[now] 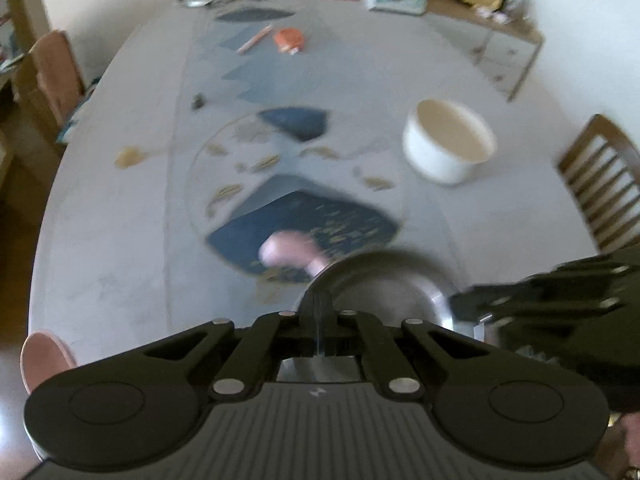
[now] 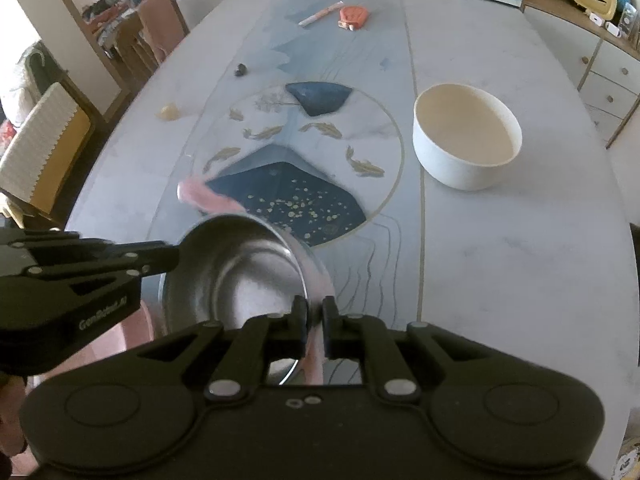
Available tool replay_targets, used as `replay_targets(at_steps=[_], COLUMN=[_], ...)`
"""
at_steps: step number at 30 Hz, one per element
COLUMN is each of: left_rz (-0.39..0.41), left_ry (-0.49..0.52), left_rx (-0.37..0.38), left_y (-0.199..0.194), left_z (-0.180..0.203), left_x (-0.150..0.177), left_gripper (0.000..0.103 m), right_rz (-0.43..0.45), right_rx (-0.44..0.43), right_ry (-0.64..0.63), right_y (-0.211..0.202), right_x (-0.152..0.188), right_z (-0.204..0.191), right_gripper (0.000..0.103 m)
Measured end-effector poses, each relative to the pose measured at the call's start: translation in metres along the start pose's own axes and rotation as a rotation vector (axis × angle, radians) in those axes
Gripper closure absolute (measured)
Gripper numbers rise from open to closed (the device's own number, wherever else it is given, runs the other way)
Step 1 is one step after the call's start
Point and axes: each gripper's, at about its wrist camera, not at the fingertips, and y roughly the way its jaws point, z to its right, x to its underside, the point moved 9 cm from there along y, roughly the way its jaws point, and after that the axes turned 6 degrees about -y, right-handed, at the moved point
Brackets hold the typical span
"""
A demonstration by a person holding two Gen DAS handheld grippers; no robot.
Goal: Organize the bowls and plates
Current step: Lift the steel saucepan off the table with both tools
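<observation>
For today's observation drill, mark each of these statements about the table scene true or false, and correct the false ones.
1. Both grippers grip the steel bowl's rim. True: the left gripper and the right gripper pinch the steel bowl on opposite sides.
2. The white bowl is stacked inside the steel bowl. False: the white bowl stands alone on the table, farther off.
3. The white bowl is empty. True.
4. The steel bowl holds food. False: its inside looks bare.
5. An orange object lies at the far end. True: the orange object lies beside a pen.
</observation>
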Motion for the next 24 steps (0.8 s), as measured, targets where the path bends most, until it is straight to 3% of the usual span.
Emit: replay_targets(at_steps=[6,16,24], left_rz=[0.019,-0.046,-0.1], left_ry=[0.033,-0.084,-0.071], left_rx=[0.008,0.08,0.078], left_y=[-0.008,-0.006,0.005], left_z=[0.014,-0.015,-0.011], left_x=[-0.004,0.008,0.023], left_gripper=[0.103,0.1,0.098], right_rz=[0.002,0.003,0.0], right_rx=[0.03,0.017,-0.007], right_ry=[-0.011,0.035,0.062], right_y=[0.001,0.004,0.008], right_x=[0.005,0.009,0.012], right_z=[-0.001,0.017,0.028], right_gripper=[0.096,0.096,0.096])
